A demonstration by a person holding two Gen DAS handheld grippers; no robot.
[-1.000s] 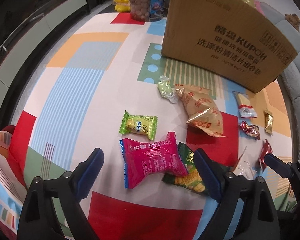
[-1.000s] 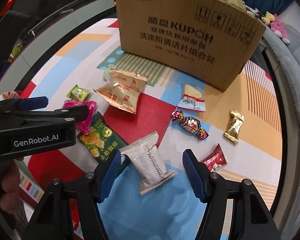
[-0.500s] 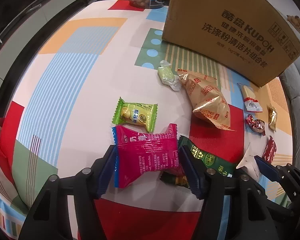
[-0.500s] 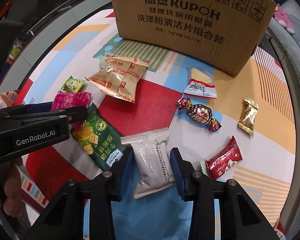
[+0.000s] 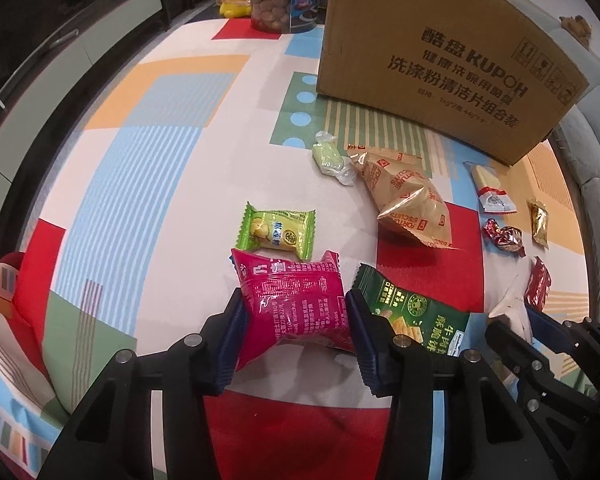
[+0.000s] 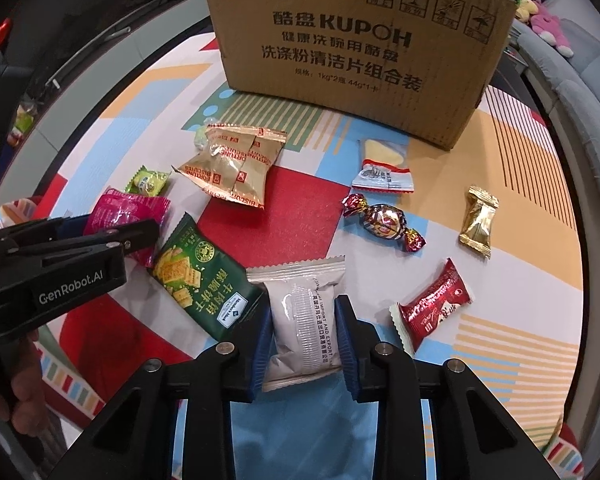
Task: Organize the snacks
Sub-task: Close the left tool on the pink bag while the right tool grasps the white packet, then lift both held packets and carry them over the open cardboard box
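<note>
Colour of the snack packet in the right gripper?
Silver-white foil packet with black print, pinched between the right gripper's blue pads; clearest in the right wrist view.

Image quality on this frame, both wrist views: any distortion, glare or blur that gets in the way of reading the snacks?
Left wrist: strong fisheye bowing, cardboard box curves, dark vignette at corners; pink packet sharp, with mild sheen. Right wrist: same bowing; glare streaks on the white packet and foil candy; print stays readable, no motion blur.
</note>
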